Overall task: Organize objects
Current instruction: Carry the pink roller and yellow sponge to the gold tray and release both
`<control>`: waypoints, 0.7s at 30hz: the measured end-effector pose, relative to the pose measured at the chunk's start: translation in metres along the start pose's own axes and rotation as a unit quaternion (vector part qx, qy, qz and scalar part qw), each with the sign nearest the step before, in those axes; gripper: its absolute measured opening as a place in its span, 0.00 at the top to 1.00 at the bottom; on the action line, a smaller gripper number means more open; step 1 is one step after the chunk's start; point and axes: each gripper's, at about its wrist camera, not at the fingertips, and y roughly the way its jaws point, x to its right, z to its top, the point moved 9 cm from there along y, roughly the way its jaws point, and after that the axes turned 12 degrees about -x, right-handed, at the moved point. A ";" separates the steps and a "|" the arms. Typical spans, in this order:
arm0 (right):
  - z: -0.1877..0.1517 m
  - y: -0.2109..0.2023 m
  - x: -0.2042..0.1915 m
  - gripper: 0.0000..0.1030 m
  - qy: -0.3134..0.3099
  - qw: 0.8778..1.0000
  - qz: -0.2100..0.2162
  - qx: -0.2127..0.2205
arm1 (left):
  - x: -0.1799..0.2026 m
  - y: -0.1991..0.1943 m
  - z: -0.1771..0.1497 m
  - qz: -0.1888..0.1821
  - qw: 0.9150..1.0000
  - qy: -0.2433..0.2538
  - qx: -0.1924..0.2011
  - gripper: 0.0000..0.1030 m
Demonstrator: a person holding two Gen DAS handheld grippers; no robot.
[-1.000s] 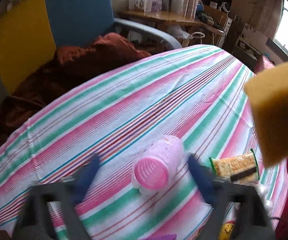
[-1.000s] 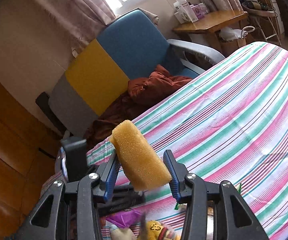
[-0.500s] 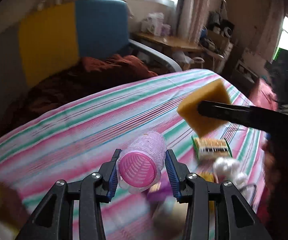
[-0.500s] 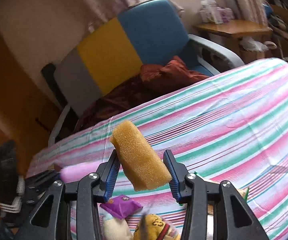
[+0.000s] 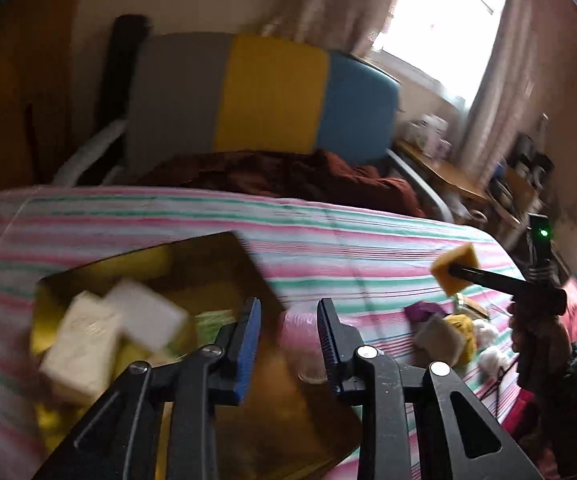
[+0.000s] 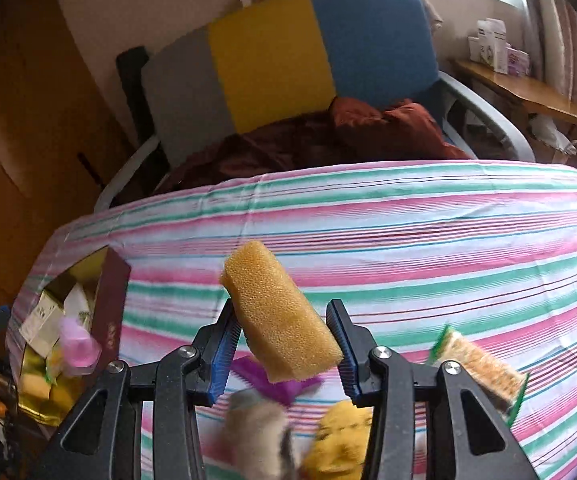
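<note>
In the left wrist view, the left hand-held gripper (image 5: 286, 344) is closed as far as it goes on the translucent pink ribbed plastic hair roller (image 5: 300, 334), which sits blurred between the blue pads. It hangs at the near edge of the open gold-lined cardboard box (image 5: 244, 264) that lies on the pink-and-green striped tabletop (image 5: 328, 236). Inside the box are pale rectangular packets (image 5: 84, 344) and some yellow things, so part of the sorting looks done. Further right, the right hand-held gripper (image 5: 454, 270) shows small, carrying its sponge above a loose heap of items (image 5: 452, 328) waiting on the cloth.

In the right wrist view, the right hand-held gripper (image 6: 286, 344) is clamped on the porous yellow-orange foam sponge (image 6: 280, 316), which stands tilted between the jaws, well apart from the box (image 6: 112, 300) at the far left. There the pink roller (image 6: 76, 344) hangs over the box's opening. Below the sponge lie a purple wrapper (image 6: 276, 384), a striped snack packet (image 6: 480, 368) and soft toys (image 6: 340, 444). By my reading, the roller's drop comes first, then the sponge; the heap remains.
</note>
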 end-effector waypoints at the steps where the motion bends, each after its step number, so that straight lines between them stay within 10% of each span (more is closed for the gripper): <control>1: -0.002 0.001 -0.007 0.58 -0.002 1.000 0.005 -0.001 | -0.010 -0.002 -0.005 0.003 1.000 -0.009 -0.001 0.72; 17: -0.055 -0.004 -0.198 0.55 -0.145 0.977 0.145 -0.059 | -0.068 -0.015 -0.068 0.026 0.997 -0.073 -0.007 0.63; 21: -0.085 0.002 -0.252 0.26 -0.185 0.963 0.177 -0.083 | -0.075 -0.023 -0.080 0.037 0.997 -0.073 0.000 0.42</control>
